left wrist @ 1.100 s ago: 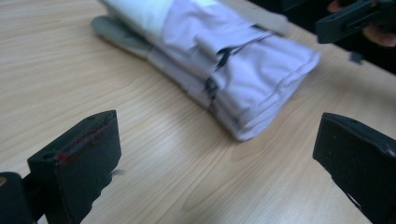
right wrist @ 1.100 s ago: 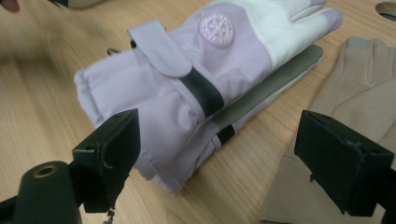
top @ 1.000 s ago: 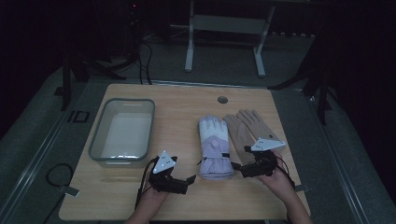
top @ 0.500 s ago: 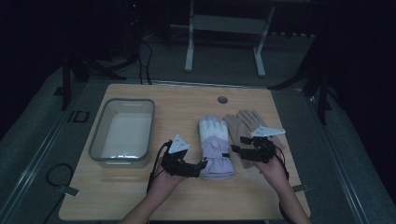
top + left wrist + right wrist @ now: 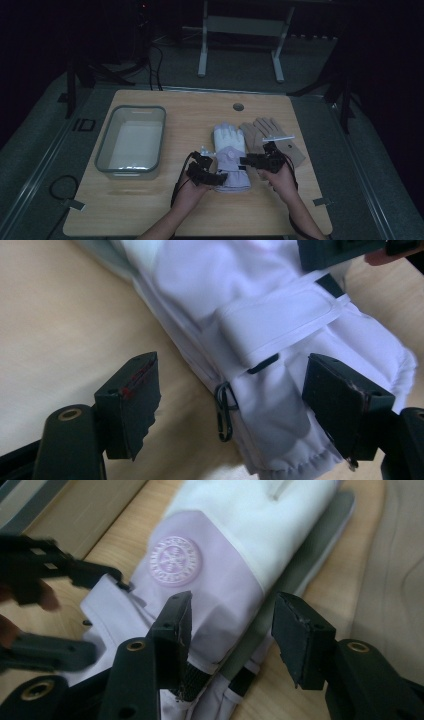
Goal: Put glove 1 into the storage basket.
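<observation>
A lavender and white glove [image 5: 230,157] lies palm down in the middle of the table, with a tan glove [image 5: 270,134] beside it on the right. My left gripper [image 5: 214,176] straddles the left edge of the cuff [image 5: 280,405]. One jaw is over the bare wood and the other over the fabric, neither pressing. My right gripper [image 5: 248,161] straddles the glove's right edge [image 5: 235,635] below its round logo patch [image 5: 175,560], its pads still apart from the cloth. Both grippers' jaws have just been closing, each with the glove's edge between them.
A clear plastic bin [image 5: 106,145] stands on the left half of the wooden table [image 5: 165,215]. A round cable hole [image 5: 238,106] sits near the far edge. The tan glove [image 5: 395,580] lies close to my right gripper's outer jaw.
Both hands have moved inward from either side onto the lavender glove's cuff. Both pairs of jaws stand narrower than before.
</observation>
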Tool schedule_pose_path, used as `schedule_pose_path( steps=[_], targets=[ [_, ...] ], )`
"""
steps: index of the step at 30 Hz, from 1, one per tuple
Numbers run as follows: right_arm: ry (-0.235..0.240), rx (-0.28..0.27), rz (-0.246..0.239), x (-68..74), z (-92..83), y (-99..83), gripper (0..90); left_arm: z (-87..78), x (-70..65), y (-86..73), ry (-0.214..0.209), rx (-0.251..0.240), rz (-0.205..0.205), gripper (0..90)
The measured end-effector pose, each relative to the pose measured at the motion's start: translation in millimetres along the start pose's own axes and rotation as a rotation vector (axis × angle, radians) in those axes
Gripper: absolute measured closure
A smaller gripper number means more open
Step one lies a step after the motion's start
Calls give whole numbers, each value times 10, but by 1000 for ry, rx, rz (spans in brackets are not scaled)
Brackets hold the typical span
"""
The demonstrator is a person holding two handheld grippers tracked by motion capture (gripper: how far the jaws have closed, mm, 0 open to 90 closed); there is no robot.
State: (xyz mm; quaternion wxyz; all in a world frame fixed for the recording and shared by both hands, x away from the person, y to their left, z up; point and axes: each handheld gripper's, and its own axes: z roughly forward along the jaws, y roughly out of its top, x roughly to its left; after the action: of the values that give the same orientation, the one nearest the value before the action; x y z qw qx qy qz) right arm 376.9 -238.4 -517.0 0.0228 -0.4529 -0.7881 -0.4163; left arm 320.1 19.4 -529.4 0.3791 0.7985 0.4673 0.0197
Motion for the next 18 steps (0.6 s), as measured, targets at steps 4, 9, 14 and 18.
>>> schedule_pose_path(
  steps=[4,9,14,18],
  targets=[
    [16,50,56,-90,113,-66,469,118,60,-64,-37,26,-34,232],
    [68,87,146,-215,248,-129,435,184,164,-54,-122,59,-26,305],
    [98,98,122,-205,291,-135,604,222,155,-17,-152,89,18,447],
    [-37,96,-45,20,268,-116,724,206,111,25,-132,114,48,559]
  ],
)
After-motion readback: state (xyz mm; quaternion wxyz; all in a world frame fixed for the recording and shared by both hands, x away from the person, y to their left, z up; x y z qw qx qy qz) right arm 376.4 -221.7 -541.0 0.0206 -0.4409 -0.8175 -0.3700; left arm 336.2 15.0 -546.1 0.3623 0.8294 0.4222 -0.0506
